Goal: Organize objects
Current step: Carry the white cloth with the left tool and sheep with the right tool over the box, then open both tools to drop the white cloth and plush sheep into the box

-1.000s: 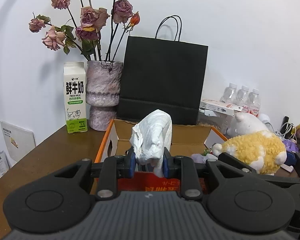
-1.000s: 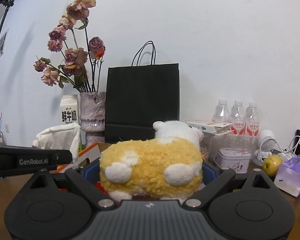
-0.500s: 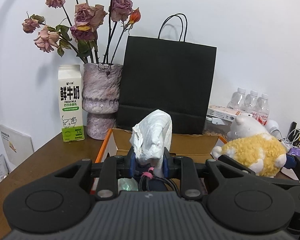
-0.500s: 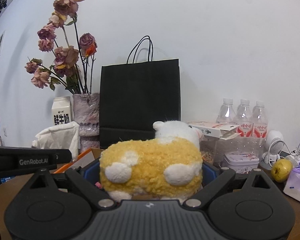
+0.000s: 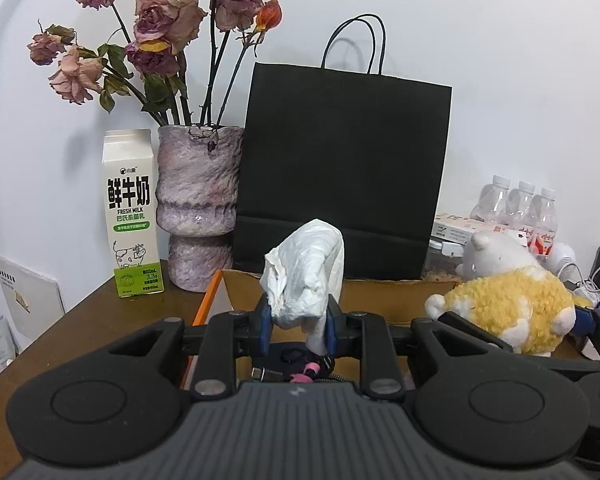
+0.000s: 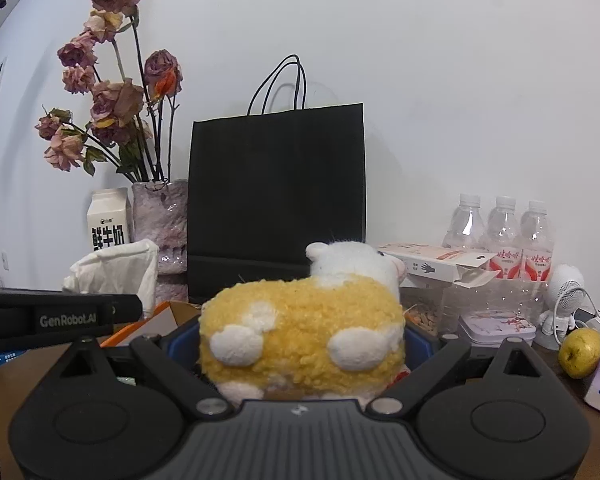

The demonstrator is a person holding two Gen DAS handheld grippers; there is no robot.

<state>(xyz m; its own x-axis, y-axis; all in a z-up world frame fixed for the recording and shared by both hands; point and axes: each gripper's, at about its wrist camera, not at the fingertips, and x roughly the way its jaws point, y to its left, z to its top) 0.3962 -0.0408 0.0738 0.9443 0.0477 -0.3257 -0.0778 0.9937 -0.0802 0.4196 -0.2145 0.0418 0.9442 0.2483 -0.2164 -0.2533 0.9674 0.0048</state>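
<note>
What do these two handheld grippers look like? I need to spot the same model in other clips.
Both grippers are matte black. The left gripper has a ribbed grey top, two round discs, angular linkage arms with silver pivot screws, and blue pads. The right gripper matches it, also with blue inside its fingers. White "GenRobot.AI" lettering runs along the left gripper's side.

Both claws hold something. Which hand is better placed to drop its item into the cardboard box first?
Probably the left. The left claw holds the crumpled tissue directly above the open cardboard box, while the plush sheep in the right claw seems nearer the box's right end.
</note>
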